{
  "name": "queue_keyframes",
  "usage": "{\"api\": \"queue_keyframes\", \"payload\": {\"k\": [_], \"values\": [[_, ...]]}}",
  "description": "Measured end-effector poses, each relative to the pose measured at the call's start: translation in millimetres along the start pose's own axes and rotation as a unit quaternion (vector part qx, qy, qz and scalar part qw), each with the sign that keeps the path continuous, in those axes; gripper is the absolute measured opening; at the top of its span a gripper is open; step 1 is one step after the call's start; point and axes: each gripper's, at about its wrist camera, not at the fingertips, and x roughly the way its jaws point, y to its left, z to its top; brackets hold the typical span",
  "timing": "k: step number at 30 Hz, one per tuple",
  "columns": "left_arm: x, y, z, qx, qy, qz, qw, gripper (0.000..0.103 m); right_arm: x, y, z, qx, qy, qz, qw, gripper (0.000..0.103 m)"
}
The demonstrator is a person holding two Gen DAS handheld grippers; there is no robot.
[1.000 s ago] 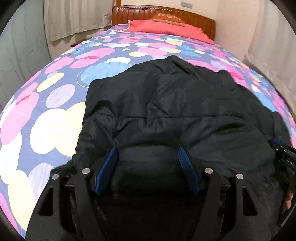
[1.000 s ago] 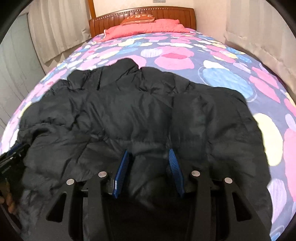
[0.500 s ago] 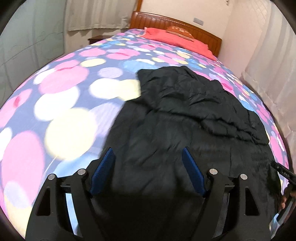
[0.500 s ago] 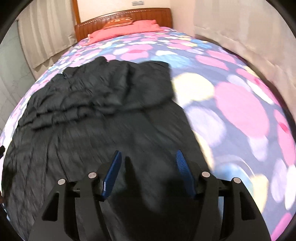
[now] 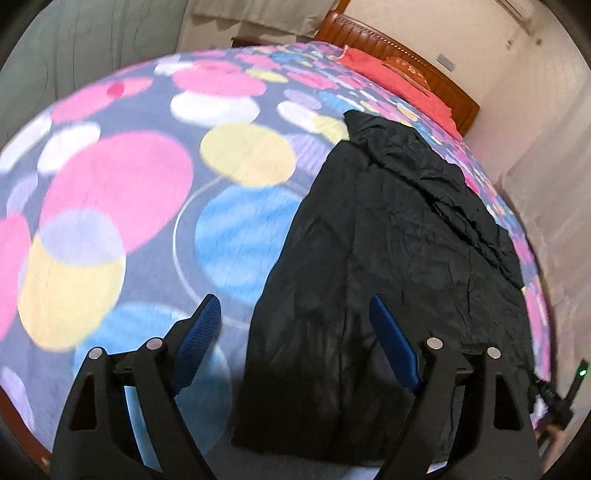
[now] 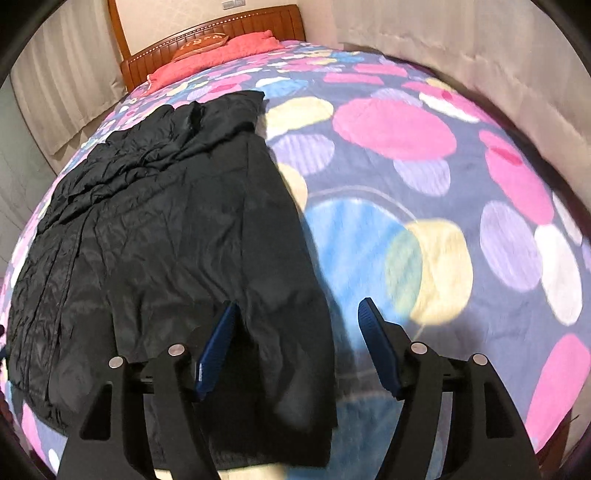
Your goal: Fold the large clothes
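Note:
A large black puffer jacket [image 5: 388, 258] lies spread flat on the bed, its collar end toward the headboard. In the left wrist view my left gripper [image 5: 295, 310] hovers over the jacket's near left edge. Its jaws are opening, and no fabric is pinched between the blue pads [image 5: 201, 339]. In the right wrist view the same jacket [image 6: 166, 240] fills the left half. My right gripper [image 6: 298, 308] hangs above its near right corner, jaws also opening, the pads [image 6: 376, 347] clear of the cloth.
The bedspread [image 5: 122, 192] has big pink, blue and yellow dots. A red pillow [image 6: 221, 51] lies against the wooden headboard [image 6: 207, 33]. Curtains and walls flank the bed. A piece of the other hand-held device with a green light [image 5: 581, 373] shows at the right edge.
Both grippers have let go of the bunched jacket and widened. The left view has slid to the jacket's left edge, the right view to its right edge. The jacket now lies flatter.

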Motion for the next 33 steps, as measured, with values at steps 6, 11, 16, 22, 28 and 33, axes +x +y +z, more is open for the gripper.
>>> {"api": "queue_keyframes", "payload": {"k": [6,11,16,22,28,33], "values": [[5.0,11.4,-18.0,-0.028,0.030,-0.038,0.9984,0.083,0.3,0.9,-12.7,-0.001,0.011,0.010,1.000,0.072],[5.3,4.9,-24.3,-0.007,0.029,-0.035,0.9990,0.083,1.2,-3.3,-19.0,0.012,0.017,0.018,1.000,0.076],[5.2,-1.4,-31.9,-0.003,0.032,-0.052,0.9981,0.076,-0.7,-6.8,-27.6,0.031,0.024,0.043,0.998,0.070],[4.0,-7.9,-37.5,0.018,0.023,-0.034,0.9990,0.061,-3.6,-0.7,-33.1,0.040,0.022,0.070,0.997,0.043],[3.6,-2.9,-38.0,0.011,0.019,-0.034,0.9992,0.061,-6.7,0.9,-35.1,0.040,0.016,0.082,0.996,0.034],[4.1,-7.2,-42.7,0.024,0.021,-0.028,0.9991,0.070,-6.3,-5.7,-37.7,0.056,0.010,0.087,0.995,0.047]]}}
